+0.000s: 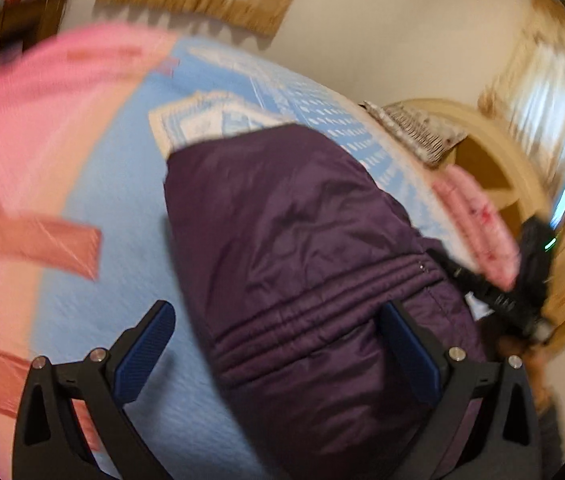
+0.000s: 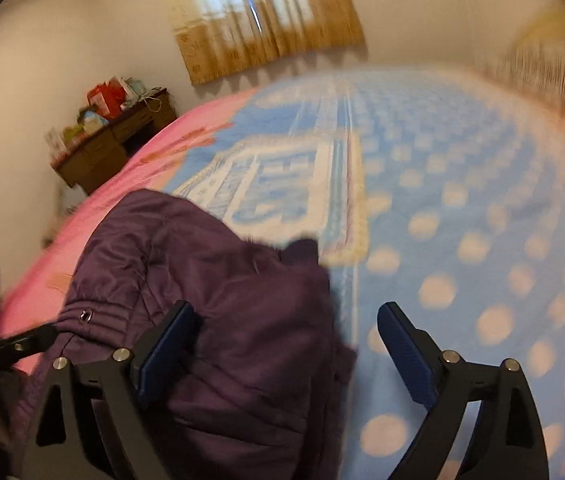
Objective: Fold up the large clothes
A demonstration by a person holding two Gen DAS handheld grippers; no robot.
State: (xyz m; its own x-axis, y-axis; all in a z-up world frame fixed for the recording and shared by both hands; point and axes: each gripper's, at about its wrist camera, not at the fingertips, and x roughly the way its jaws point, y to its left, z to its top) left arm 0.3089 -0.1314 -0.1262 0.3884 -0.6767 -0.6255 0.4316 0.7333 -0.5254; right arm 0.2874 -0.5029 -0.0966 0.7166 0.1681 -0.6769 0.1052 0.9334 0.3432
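Observation:
A dark purple quilted jacket point(image 1: 302, 240) lies bunched on the blue blanket point(image 1: 114, 240) of a bed. My left gripper point(image 1: 278, 320) hovers over its ribbed waist seam, jaws wide open, and the pads do not press the cloth. In the right wrist view the jacket point(image 2: 222, 300) fills the lower left. There my right gripper point(image 2: 284, 312) stands open above the jacket's right edge, its left finger point(image 2: 166, 348) over the fabric and its right finger point(image 2: 406, 352) over the dotted blanket point(image 2: 462, 260). Each gripper shows at the edge of the other's view.
A folded blue-and-white cloth point(image 1: 210, 120) lies beyond the jacket. Pink sheet point(image 1: 22, 140) covers the bed's left side. A wooden headboard point(image 1: 494, 160), a pillow point(image 1: 414, 128) and a pink bundle point(image 1: 478, 224) are at the right. A cluttered desk point(image 2: 114, 144) stands by the wall.

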